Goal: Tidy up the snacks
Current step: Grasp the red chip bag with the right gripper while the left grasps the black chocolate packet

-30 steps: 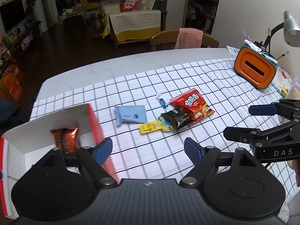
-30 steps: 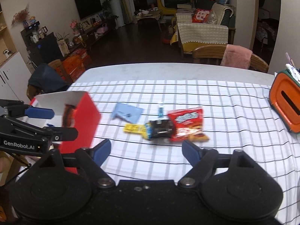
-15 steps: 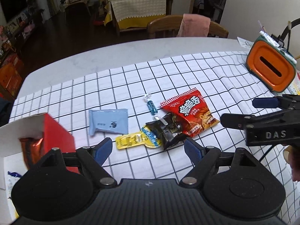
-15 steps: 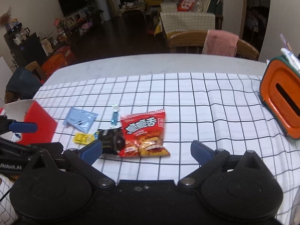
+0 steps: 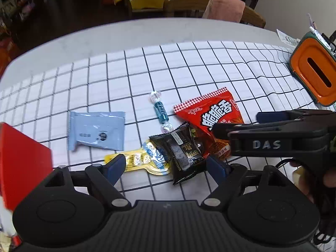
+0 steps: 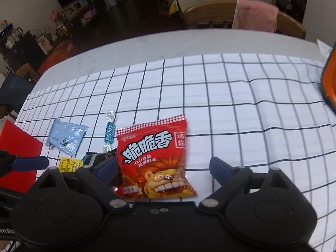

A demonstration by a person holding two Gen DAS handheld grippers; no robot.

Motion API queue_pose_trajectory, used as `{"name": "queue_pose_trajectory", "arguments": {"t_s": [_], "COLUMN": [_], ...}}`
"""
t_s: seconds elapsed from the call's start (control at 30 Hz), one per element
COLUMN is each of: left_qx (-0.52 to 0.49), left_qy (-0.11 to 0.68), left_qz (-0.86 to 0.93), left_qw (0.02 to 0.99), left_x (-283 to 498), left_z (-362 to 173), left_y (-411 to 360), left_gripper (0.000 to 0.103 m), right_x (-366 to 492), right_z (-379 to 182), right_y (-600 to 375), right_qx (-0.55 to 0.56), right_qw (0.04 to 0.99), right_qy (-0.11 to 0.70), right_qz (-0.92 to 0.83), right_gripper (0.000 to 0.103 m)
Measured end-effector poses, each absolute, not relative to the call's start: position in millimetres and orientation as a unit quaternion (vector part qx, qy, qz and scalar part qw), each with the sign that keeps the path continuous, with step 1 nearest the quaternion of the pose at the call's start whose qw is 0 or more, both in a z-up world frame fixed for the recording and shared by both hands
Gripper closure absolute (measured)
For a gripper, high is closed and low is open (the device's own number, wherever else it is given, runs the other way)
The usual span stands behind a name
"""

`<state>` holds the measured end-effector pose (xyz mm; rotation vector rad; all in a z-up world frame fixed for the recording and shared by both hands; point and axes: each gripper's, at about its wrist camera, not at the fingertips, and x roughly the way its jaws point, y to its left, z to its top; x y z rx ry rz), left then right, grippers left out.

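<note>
Lying flat, glossy red snack bag (image 6: 154, 159)

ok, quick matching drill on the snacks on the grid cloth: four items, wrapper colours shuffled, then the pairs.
Items:
1. chip bag
2. twist-wrapped candy
3. flat sachet
4. small packet overlapping the chip bag

Colours:
A. black
B. pale blue
C. red
D. teal with clear ends

Pairs: 1-C, 2-D, 3-B, 4-A
</note>
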<state>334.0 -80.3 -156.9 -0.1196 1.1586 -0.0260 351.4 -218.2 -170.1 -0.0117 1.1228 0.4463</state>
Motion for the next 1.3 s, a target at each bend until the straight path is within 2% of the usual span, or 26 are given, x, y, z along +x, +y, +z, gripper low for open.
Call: {"name": "queue_pose_trajectory", "arguments": {"t_s": [0.07,0.4,0.47,0.57,0.63,0.77,1.0,1.13,1.3], "left_qx": [-0.06,-0.102,-0.109,-0.124,-0.134,-0.146,-0.151,-0.155,-0.157], "left_qy": [0.555,0.578,0.577,0.576,0.576,0.579,0.576,0.576,0.576], "left_qz": [-0.01,-0.039,-0.041,-0.046,-0.052,-0.056,-0.044,-0.035,-0.027], "left_qw": [0.83,0.809,0.809,0.807,0.805,0.8,0.802,0.802,0.802], "left_x": [339.1,356.5,356.5,356.7,356.3,352.9,344.1,336.8,330.5], "left_z": [-163.4,-186.3,-187.6,-188.0,-186.8,-186.3,-185.0,-185.1,-184.6], "left_y": [-79.4,-76.8,-76.2,-73.2,-71.5,-69.1,-58.4,-51.1,-47.8], "left_gripper": [0.019,0.019,0.02,0.027,0.041,0.058,0.06,0.06,0.06], "right_x": [353.5,362.3,363.0,363.9,363.6,363.1,359.5,354.8,351.3], "right_z": [-176.1,-183.9,-184.1,-185.1,-185.6,-184.0,-178.2,-178.9,-184.9], "right_y": [-214.4,-203.1,-203.3,-206.3,-207.2,-209.4,-211.4,-209.6,-200.0], "right_qx": [-0.01,0.004,0.009,0.022,0.019,0.023,0.025,0.014,-0.007], "right_qw": [0.82,0.818,0.82,0.818,0.819,0.818,0.816,0.812,0.813], "right_qy": [0.532,0.534,0.532,0.535,0.534,0.534,0.534,0.536,0.537], "right_qz": [0.209,0.215,0.211,0.211,0.211,0.214,0.218,0.23,0.223], "right_gripper": [0.016,0.019,0.022,0.025,0.025,0.029,0.029,0.024,0.023]}}
